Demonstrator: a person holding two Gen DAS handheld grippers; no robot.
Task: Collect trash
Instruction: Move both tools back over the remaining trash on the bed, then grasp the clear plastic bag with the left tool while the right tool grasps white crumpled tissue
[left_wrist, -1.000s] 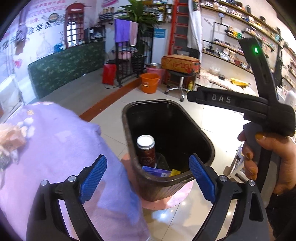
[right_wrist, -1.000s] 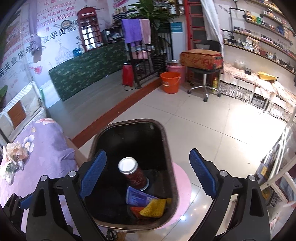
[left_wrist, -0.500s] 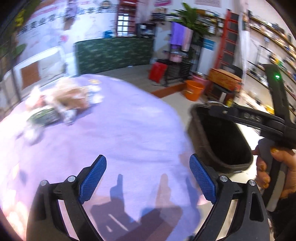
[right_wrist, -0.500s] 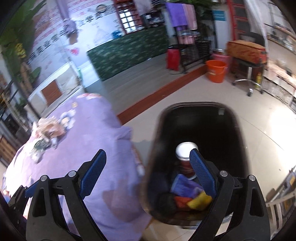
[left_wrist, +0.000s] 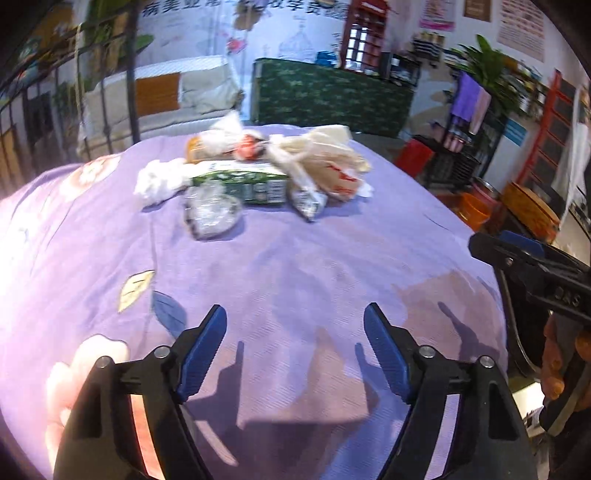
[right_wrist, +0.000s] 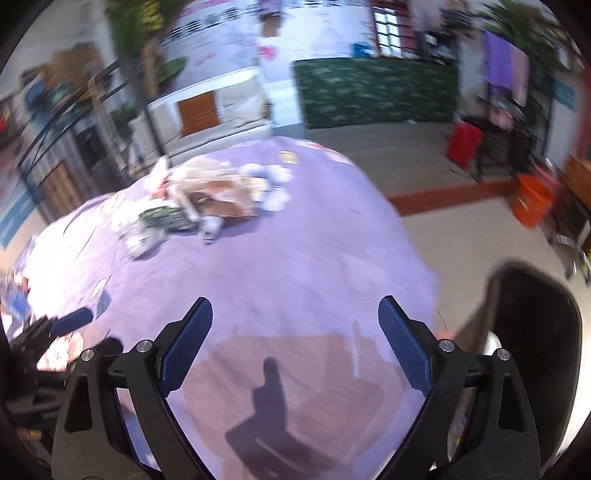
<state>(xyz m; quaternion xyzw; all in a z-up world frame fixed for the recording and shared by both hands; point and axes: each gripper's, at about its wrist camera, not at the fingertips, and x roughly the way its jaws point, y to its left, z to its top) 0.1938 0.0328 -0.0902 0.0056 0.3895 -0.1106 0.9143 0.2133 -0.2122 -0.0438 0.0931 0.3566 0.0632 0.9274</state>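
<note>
Both views have swung from the bin (right_wrist: 532, 332) to the far trash pile (left_wrist: 255, 177); left tongs (left_wrist: 295, 350), narrowing, and right tongs (right_wrist: 295, 343) gape empty.

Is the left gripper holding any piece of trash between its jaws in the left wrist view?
No, the left gripper has open jaws with only the purple cloth showing between them.

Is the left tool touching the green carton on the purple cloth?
Apart. In the left wrist view the left tool is open over bare purple cloth, and the green carton lies well beyond its tips.
</note>
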